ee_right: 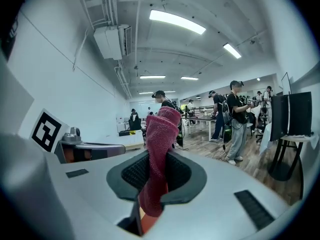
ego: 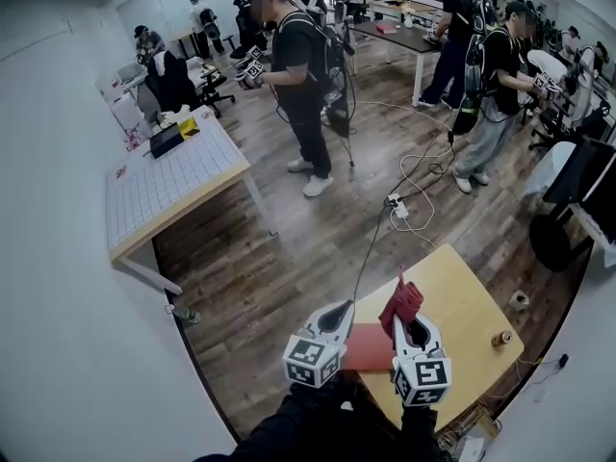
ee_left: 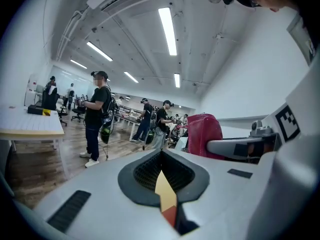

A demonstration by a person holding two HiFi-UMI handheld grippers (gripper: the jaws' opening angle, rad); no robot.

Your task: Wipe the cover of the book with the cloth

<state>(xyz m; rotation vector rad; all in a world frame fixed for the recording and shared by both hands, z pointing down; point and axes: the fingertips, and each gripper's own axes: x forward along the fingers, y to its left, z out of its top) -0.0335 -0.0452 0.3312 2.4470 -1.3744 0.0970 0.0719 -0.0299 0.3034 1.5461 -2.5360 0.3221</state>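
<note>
Clenched nearest the camera at 6 o'clock, the left gripper [ego: 337,318] pinches the red book [ego: 369,347], likely light and stiff, by its edge above the counter [ego: 472,301], while the right gripper [ego: 408,327] grasps the soft, limp cloth [ego: 401,302], bunched upright.

At left we see a white grid-topped table [ego: 164,186]; beside it a person in black [ego: 303,85] stands on the plank floor [ego: 289,258] — a power strip [ego: 397,207] with looping cables [ego: 423,165] lies nearby, and more people [ego: 496,94] stand farther back.
</note>
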